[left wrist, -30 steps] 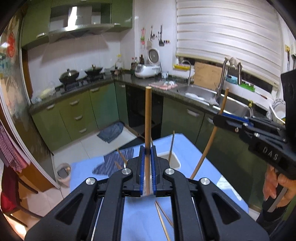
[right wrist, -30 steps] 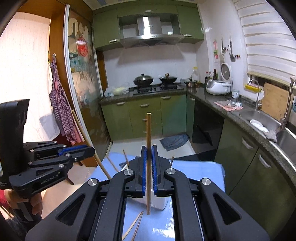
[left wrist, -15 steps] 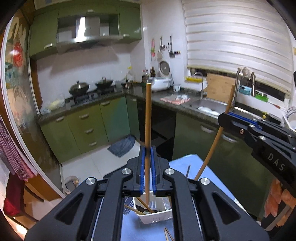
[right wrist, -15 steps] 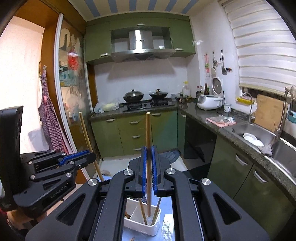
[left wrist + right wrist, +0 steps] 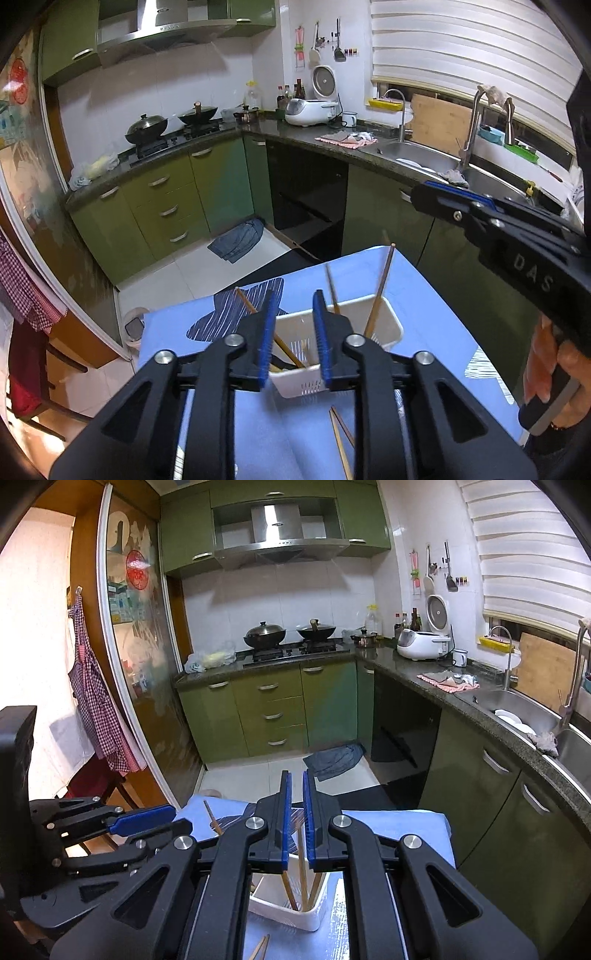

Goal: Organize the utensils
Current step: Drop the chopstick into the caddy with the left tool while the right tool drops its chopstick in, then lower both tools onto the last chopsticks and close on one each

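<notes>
Left wrist view shows the left gripper [image 5: 293,334] with its matte black arms and ribbed blue pads [image 5: 266,341] spread apart, holding nothing, hovering over a white plastic basket [image 5: 391,325] with rounded corners and perforated walls. Thin wooden chopsticks [image 5: 380,290] stand tilted inside it, leaning on the rim at different angles, and two more chopsticks [image 5: 341,439] lie flat on the blue cloth [image 5: 436,317] just in front of the basket. The cloth covers a table whose far edge sits close to the green cabinets [image 5: 166,210]; its right edge runs beside the counter front. The right gripper [image 5: 443,201] reaches in from the right, above the basket. Right wrist view shows the right gripper [image 5: 296,814] narrowly parted and empty, with chopstick shafts [image 5: 303,875] rising from the basket [image 5: 291,915] below the gap. The left gripper [image 5: 147,821] sits just beside it, on the left.
</notes>
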`<state>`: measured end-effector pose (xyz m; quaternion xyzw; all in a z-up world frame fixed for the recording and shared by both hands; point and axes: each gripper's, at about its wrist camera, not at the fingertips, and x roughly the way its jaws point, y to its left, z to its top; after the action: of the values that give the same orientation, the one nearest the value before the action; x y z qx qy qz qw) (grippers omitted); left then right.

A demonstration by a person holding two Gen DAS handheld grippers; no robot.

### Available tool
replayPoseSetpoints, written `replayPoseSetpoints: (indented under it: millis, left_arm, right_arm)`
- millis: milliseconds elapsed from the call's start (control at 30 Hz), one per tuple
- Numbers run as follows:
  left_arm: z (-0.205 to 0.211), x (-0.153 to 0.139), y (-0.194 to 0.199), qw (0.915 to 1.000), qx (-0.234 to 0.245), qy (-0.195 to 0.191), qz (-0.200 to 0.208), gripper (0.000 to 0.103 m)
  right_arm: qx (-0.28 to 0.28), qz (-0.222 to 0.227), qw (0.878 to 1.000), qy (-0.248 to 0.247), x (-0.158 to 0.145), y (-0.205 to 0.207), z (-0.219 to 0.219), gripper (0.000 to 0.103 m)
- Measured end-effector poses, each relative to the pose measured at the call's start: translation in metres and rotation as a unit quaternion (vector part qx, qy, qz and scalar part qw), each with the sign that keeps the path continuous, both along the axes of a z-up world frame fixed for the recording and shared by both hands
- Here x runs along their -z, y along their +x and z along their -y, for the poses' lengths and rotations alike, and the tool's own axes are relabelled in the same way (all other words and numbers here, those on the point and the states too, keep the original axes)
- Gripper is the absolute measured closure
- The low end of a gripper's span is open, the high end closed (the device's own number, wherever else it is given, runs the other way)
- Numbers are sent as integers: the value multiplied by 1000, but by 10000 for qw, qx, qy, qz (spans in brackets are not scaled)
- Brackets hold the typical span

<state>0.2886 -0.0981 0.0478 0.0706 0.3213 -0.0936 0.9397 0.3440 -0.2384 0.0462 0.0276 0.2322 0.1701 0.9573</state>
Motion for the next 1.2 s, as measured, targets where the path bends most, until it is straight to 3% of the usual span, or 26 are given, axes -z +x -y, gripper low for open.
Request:
replayPoseSetpoints:
  millis: [167,267,333,433,600,700,767,833,967,1200]
  left_arm:
    - [-2,-2,-17,10000,77,2,-4,77]
    - [-3,9,-31,9996,202,-48,-209,68]
    - [-3,23,-39,9988,269,-43,-411,67]
    - [-1,56,-48,9956,356,-5,-871,67]
    - [7,132,-47,9798,409,-98,-1956,67]
    - [16,171,-42,9706,344,-49,-2383,67]
    - [22,184,-38,9672,306,-29,-2522,68]
    - [25,198,-35,9633,235,21,-2673,77]
    - [29,210,-31,9617,112,113,-2736,82]
    - [33,227,-25,9573,-59,299,-2876,82]
  right_arm:
    - [-24,165,9998,104,-9,-24,7,89]
    - [-42,262,9996,138,-6,-53,15,89]
    - [-33,233,9996,146,6,-72,22,89]
    - [64,95,9999,117,30,-99,35,77]
    - [409,-302,9987,18,79,-122,58,77]
    - [581,-655,9961,57,110,-127,74,77]
    - [598,-858,9945,110,127,-128,81,77]
    - [601,-999,9931,121,139,-129,87,77]
    - [563,-1130,9919,158,153,-130,91,77]
    - [560,-1213,9906,307,158,-126,101,77]
